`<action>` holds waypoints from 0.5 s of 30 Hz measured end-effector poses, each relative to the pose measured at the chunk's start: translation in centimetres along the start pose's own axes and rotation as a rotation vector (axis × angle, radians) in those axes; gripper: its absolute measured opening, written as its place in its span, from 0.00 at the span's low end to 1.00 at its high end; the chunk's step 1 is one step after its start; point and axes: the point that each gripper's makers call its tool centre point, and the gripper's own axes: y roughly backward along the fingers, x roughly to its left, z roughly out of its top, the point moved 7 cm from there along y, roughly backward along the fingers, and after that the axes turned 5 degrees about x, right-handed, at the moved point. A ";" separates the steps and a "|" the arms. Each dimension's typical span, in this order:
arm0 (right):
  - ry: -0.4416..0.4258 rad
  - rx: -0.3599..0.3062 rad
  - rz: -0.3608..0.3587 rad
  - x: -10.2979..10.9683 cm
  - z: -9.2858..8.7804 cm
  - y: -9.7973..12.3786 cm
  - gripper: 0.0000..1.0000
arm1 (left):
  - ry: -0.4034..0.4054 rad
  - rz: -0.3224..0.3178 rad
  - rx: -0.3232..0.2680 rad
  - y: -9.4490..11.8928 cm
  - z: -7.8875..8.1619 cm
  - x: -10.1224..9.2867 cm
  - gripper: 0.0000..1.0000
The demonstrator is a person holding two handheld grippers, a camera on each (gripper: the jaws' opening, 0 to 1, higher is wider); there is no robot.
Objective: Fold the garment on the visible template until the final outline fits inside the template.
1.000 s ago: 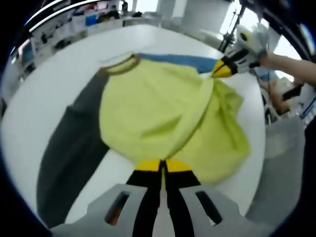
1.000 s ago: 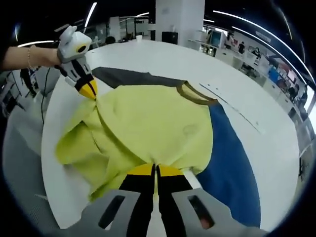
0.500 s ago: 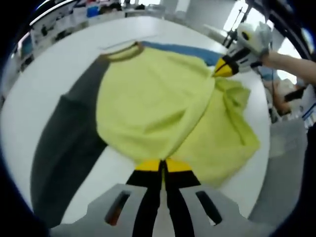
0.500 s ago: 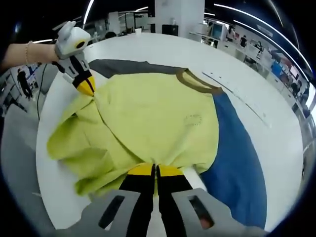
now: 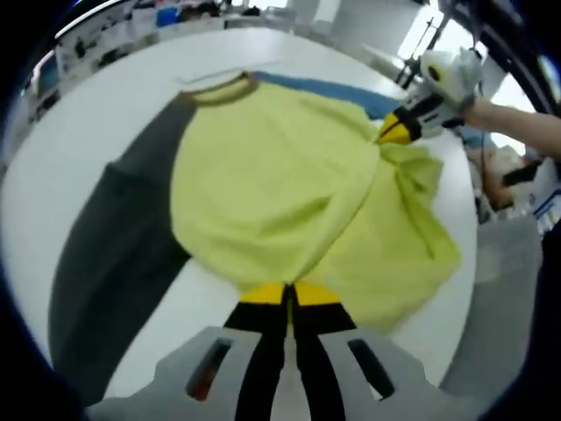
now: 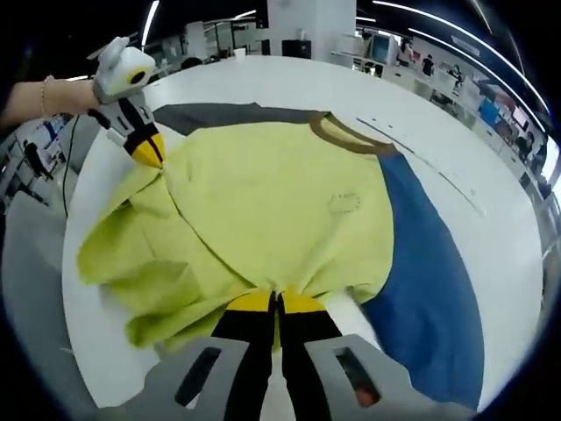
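A yellow-green shirt [image 5: 272, 175] [image 6: 280, 202] lies on the white table [image 5: 79, 132] with its brown collar [image 5: 219, 90] [image 6: 346, 140] at the far end. One sleeve is grey [image 5: 114, 237] [image 6: 219, 114], the other blue [image 5: 333, 88] [image 6: 421, 263]. My left gripper [image 5: 287, 294] [image 6: 149, 156] is shut on a pinch of the yellow fabric near the grey side. At the blue side my right gripper [image 6: 275, 303] [image 5: 396, 132] is shut on the fabric too. The lower body of the shirt hangs rumpled and doubled between them.
A thin marked line [image 6: 421, 167] runs on the table [image 6: 491, 149] beyond the collar and the blue sleeve. The table's rounded edge [image 6: 79, 289] lies close behind the rumpled hem. A person's forearm [image 5: 517, 123] holds the right gripper. Office desks stand far off.
Both views have shifted a little, and the shirt looks slightly larger and flatter. Both grippers keep their hold on the yellow fabric.
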 end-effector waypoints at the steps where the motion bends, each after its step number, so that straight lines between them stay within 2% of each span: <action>1: -0.006 0.001 0.001 0.0 0.0 0.0 0.02 | 0.007 -0.001 0.000 0.0 0.0 0.0 0.00; 7: -0.045 0.002 0.000 0.0 0.0 -0.1 0.02 | 0.017 0.007 0.008 -0.1 0.1 -0.1 0.00; 15: 0.000 0.014 -0.017 0.2 0.1 0.0 0.03 | -0.002 0.016 0.020 -0.1 0.2 -0.1 0.00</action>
